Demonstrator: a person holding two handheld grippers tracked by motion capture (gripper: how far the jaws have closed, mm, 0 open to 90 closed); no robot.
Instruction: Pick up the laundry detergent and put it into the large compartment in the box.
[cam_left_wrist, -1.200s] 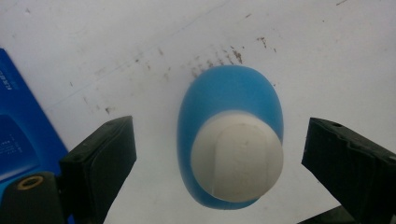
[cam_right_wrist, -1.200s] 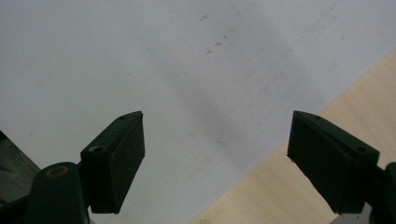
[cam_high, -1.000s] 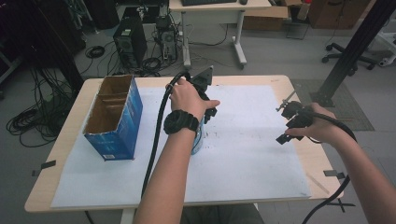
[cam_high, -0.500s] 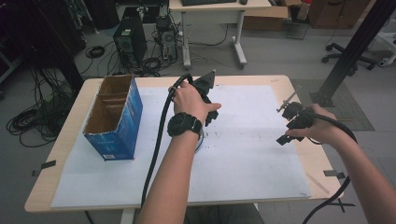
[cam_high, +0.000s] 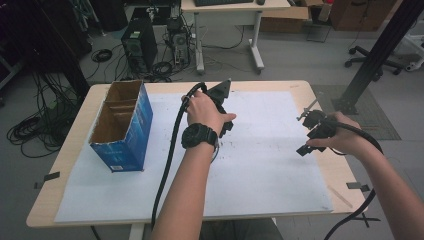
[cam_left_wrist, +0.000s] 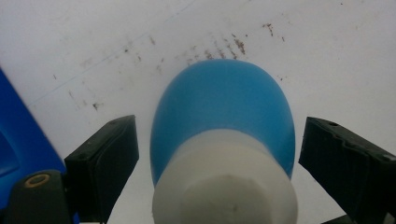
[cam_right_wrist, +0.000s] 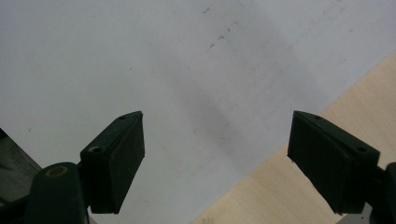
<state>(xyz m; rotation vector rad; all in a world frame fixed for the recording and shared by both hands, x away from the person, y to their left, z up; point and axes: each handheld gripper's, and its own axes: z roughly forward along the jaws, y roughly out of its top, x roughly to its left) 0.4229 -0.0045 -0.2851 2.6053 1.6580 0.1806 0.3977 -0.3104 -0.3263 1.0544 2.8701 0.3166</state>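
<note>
While the left gripper (cam_high: 220, 112) is being held over the white sheet (cam_high: 260, 165) beside the blue box (cam_high: 122, 127) in the high view, the right gripper (cam_high: 312, 135) is being kept near the table's edge. Seen from the left gripper view, a blue-and-white bottle (cam_left_wrist: 224, 140) is being straddled by spread jaws, untouched. Seen from the right gripper view, jaws are being held wide apart over the sheet.

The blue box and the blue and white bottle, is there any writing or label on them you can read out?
Blue box: a small pale label low on its near corner, too small to read.
Blue and white bottle, between the open left gripper jaws: no text visible.
</note>
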